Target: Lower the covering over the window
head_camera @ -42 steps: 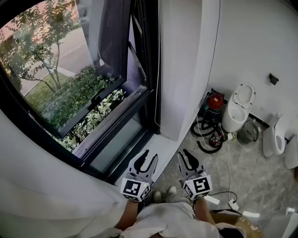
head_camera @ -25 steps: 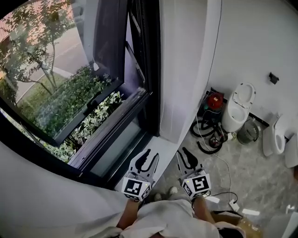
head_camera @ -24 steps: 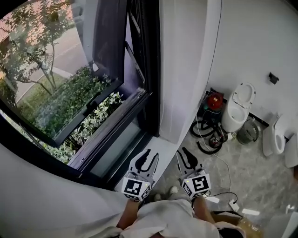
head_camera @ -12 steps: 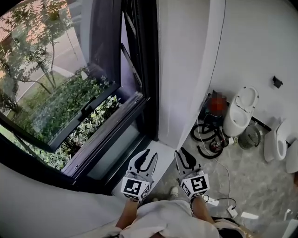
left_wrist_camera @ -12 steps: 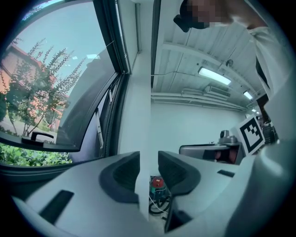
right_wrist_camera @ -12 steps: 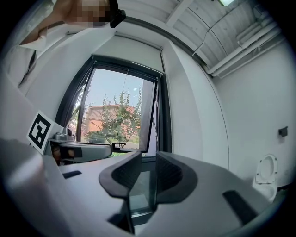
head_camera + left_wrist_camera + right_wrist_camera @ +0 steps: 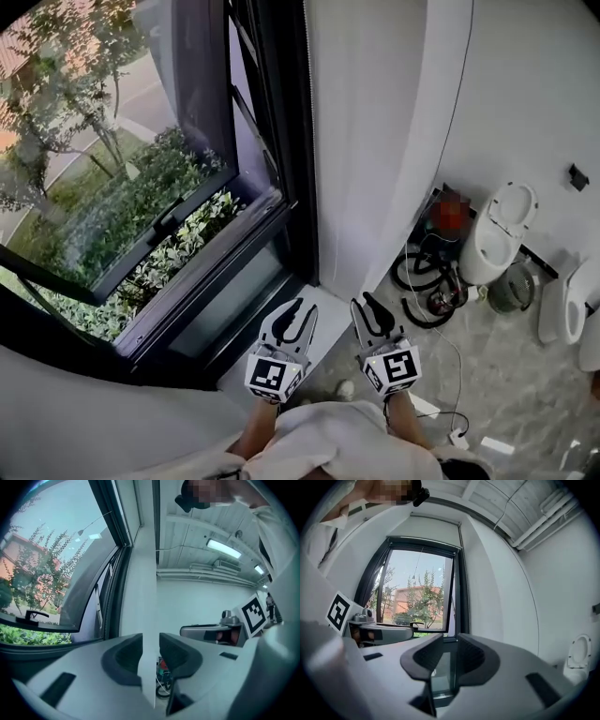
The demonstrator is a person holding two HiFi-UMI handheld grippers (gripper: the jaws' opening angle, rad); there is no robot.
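Note:
The black-framed window (image 7: 141, 187) fills the left of the head view, its lower sash tilted open outward. In the right gripper view the covering sits rolled up in a white casing (image 7: 436, 520) above the glass, leaving the window uncovered. A thin cord (image 7: 308, 112) hangs along the window's right frame. My left gripper (image 7: 296, 308) (image 7: 150, 641) points level at the white wall pier (image 7: 366, 141); its jaws have just been closing, and a gap with nothing in it remains. My right gripper (image 7: 368, 305) (image 7: 450, 644) stands open beside it, facing the window, and holds nothing.
A white sill ledge (image 7: 319, 314) lies just ahead of the grippers. To the right stand a toilet (image 7: 497, 239), coiled black hoses with a red tool (image 7: 436, 272) and another white fixture (image 7: 562, 300). A white cable (image 7: 450, 412) trails over the grey floor.
The window has slid left in the head view and the wall pier now stands straight ahead. Both grippers have moved along together, side by side, and nothing was taken hold of.

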